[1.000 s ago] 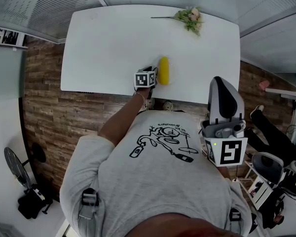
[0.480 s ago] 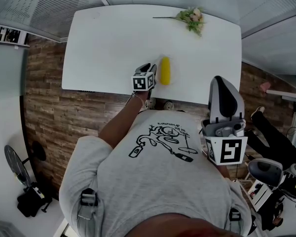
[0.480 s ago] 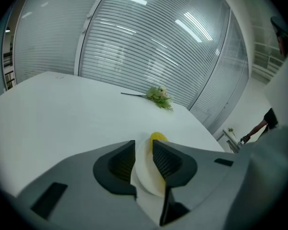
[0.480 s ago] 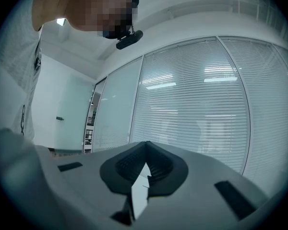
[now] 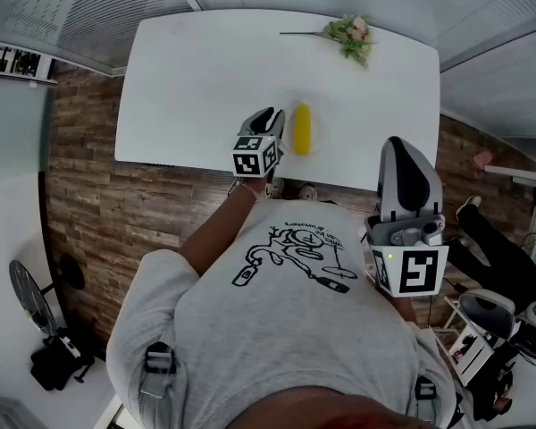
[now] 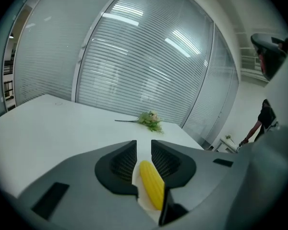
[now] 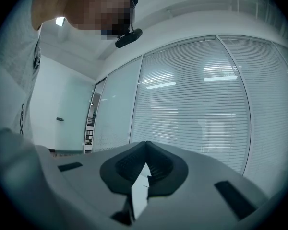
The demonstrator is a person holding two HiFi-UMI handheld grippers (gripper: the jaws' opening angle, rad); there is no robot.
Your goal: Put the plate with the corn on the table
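A yellow corn cob (image 5: 301, 130) lies on a small white plate (image 5: 315, 141) that rests on the white table (image 5: 196, 79) near its front edge. My left gripper (image 5: 268, 116) hovers just left of the plate, jaws a little apart and holding nothing. In the left gripper view the corn (image 6: 152, 183) and plate (image 6: 141, 203) show through the gap of that gripper (image 6: 144, 147). My right gripper (image 5: 398, 146) is held up beside the person's body, off the table, with its jaws closed and empty. The right gripper view shows this gripper (image 7: 145, 146) aimed at window blinds.
A small bunch of flowers (image 5: 353, 34) lies at the table's far right; it also shows in the left gripper view as flowers (image 6: 151, 120). Wood flooring surrounds the table. Chairs and clutter stand at the lower right of the room.
The left gripper has drawn back from the plate toward the person and risen a little. The corn and plate stay put on the table. The right gripper has not moved.
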